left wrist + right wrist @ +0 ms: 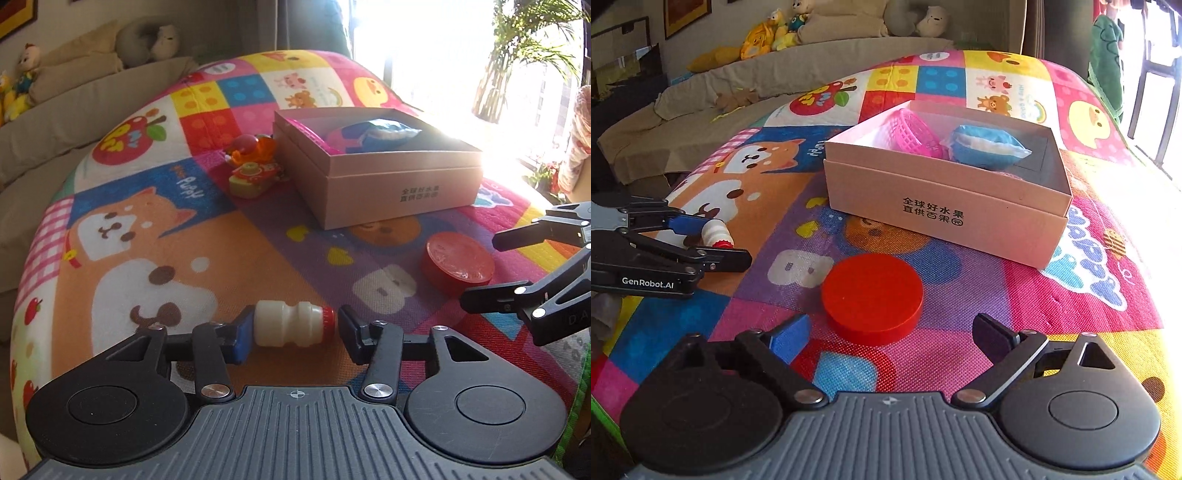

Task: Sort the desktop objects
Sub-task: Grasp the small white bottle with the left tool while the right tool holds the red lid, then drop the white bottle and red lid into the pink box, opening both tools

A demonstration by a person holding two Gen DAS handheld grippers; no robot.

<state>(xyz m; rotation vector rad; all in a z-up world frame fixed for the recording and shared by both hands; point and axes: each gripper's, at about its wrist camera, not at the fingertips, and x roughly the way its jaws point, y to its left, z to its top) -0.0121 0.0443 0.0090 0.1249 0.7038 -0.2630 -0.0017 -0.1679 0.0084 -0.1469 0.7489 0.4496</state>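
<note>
The left hand-held gripper [293, 334], fingers apart, brackets the small bottle [294, 328] lying on the play mat [122, 229] and must close, while the right hand-held gripper [890, 338] gapes before the red disc [872, 297], box [945, 210] at twelve o'clock.

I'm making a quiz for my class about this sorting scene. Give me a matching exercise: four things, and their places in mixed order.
1. small bottle
2. red round tin
3. pink basket
4. toy camera

A. inside the box
B. on the mat, left of the box
C. between the left gripper fingers
D. on the mat, in front of the open right gripper

Pairs: 1-C, 2-D, 3-A, 4-B
</note>
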